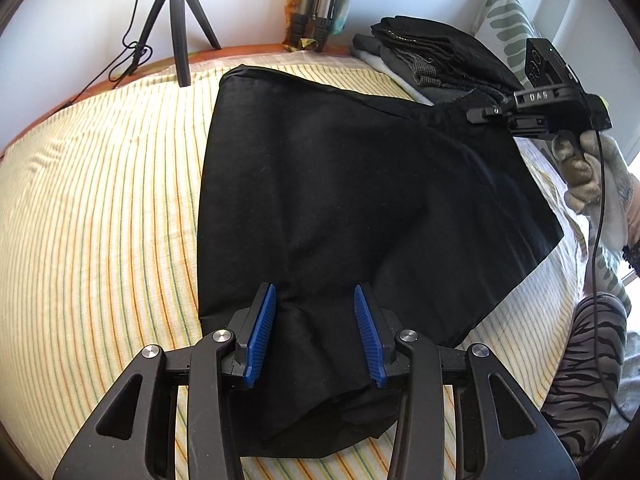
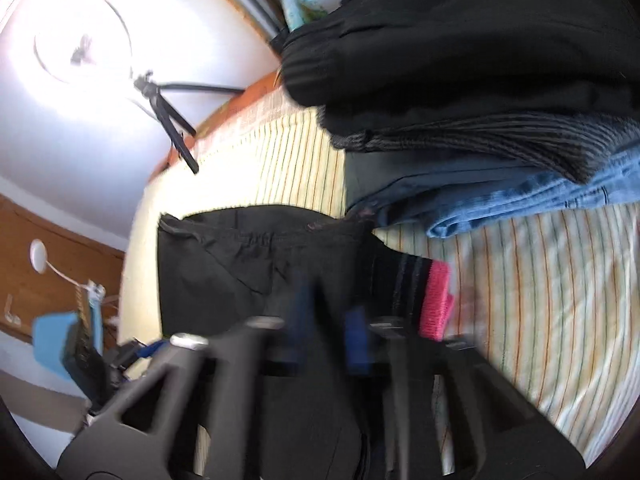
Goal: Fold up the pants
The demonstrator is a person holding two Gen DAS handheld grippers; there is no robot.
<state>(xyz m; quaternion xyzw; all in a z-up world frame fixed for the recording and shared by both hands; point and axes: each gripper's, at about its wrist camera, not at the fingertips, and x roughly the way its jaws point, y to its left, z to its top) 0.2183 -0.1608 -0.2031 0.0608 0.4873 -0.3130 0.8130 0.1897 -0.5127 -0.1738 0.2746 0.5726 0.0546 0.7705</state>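
Left gripper (image 1: 315,330): jaws spread over black pants (image 1: 360,184) at 6 o'clock. Right gripper (image 1: 480,114), 2 o'clock: jaw state indeterminable, touching the pants' edge.

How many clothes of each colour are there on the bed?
Black: 3, the black pants, the top garment of the stack, a pink-cuffed sock
Grey: 1, ribbed knit
Blue: 1, jeans
Total: 5

A home bedroom: striped bedsheet (image 1: 100,200) (pillow (image 1: 508,20), stacked clothes (image 2: 480,80))
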